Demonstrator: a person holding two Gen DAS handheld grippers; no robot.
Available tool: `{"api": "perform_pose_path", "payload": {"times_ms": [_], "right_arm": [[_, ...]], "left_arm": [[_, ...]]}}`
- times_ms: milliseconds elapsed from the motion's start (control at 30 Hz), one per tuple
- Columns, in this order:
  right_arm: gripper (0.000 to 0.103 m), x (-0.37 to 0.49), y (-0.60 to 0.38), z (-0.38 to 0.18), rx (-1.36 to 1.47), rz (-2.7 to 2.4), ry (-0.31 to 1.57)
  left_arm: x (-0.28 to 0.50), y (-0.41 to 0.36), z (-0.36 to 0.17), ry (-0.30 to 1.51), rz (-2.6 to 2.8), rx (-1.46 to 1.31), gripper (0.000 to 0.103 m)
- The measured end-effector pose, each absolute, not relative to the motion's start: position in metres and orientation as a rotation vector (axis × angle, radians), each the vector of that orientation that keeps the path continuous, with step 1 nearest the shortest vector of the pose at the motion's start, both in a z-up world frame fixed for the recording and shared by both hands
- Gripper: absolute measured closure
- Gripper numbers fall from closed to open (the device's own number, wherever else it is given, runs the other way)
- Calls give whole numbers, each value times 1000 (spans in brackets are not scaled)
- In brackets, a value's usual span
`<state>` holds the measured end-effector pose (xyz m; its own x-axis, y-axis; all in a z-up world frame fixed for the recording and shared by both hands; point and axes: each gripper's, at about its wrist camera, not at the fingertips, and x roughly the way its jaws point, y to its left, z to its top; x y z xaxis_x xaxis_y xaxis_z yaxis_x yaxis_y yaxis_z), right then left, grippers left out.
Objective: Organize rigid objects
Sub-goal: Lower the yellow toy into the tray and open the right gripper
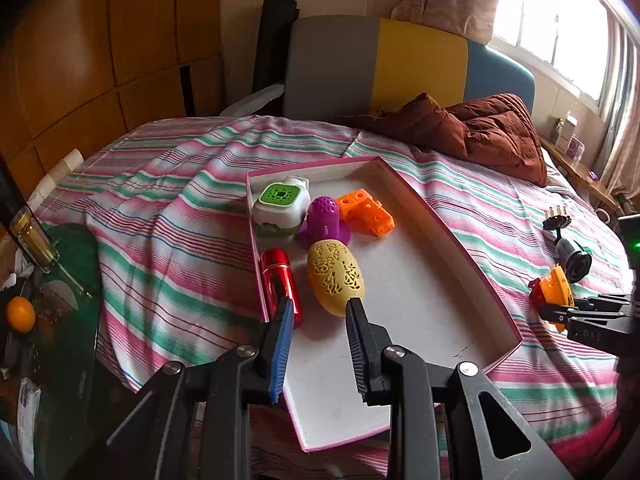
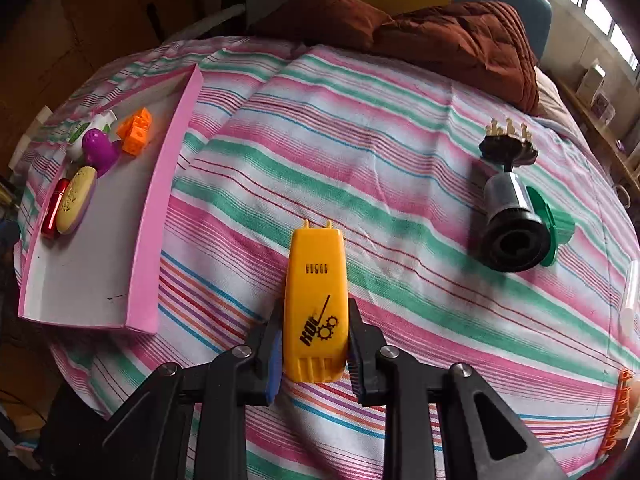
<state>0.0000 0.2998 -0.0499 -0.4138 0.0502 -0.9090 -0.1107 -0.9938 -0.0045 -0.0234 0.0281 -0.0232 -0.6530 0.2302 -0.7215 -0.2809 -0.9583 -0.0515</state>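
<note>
Right tongs (image 2: 316,340): pinching a yellow toy block (image 2: 316,300) by its near end, pads pressed on both long sides; the block's far end points away over the striped bedspread (image 2: 360,152).
Left tongs (image 1: 320,312): hanging over the near part of the pink-rimmed tray (image 1: 472,240), fingers a narrow gap apart with nothing between them; tips just short of the yellow egg-shaped case (image 1: 336,276) and the red cylinder (image 1: 280,280).
Tray contents: red cylinder along the left wall; egg-shaped case beside it; purple perforated piece (image 1: 324,220), green-and-white cube (image 1: 280,208) and orange connector block (image 1: 366,212) crowded toward the far left corner.
Open room in tray: the right side and near end show bare white floor up to the rim.
Tray edge: in the right wrist view the pink side wall (image 2: 168,208) stands well left of the held block, with clear bedspread between.
Bedspread, right side: a black-and-silver knob (image 2: 512,216) lies on its side touching a green piece (image 2: 556,224), well apart from the tray.
Far edge: a brown quilt (image 1: 480,128) is heaped at the head of the bed.
</note>
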Motion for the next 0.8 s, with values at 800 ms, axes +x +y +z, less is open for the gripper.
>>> {"api": "perform_pose_path", "payload": {"times_ms": [800], "right_arm": [[78,-16,231,1,-1329,2776,-73]], "left_arm": [[-24,-1,-30,59,2688,-1185,76]]}}
